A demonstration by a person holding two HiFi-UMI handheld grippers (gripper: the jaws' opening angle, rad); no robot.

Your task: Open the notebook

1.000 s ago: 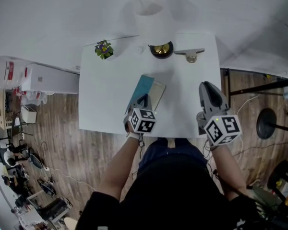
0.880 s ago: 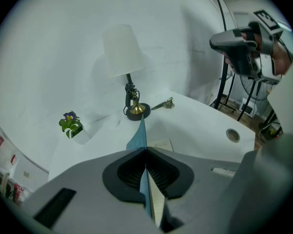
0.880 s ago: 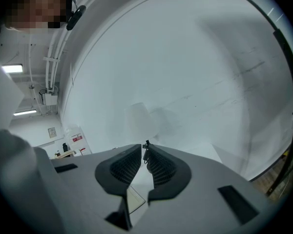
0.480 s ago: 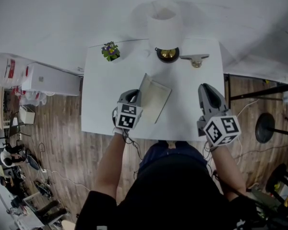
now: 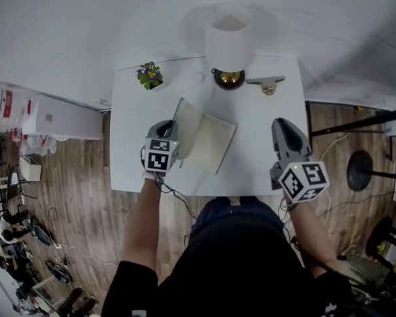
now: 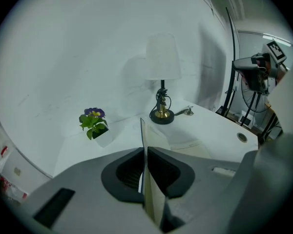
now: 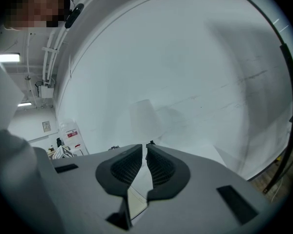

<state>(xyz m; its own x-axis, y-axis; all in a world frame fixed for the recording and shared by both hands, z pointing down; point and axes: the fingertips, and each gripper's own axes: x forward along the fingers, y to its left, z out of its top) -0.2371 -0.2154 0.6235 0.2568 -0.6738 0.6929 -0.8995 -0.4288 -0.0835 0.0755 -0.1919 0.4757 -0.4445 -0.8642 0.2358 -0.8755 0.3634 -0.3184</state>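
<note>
The left claw (image 5: 167,133), pinched tight on the cover (image 5: 184,125), has swung it up off the pages toward the table's (image 5: 264,107) left edge, so the notebook (image 5: 210,145) at mid-table is roughly half open. The right claw (image 5: 285,128), empty, is closing by the front right corner.

The notebook (image 5: 211,147) lies half-open on the white table (image 5: 267,121), cover raised upright, cream page showing.
</note>
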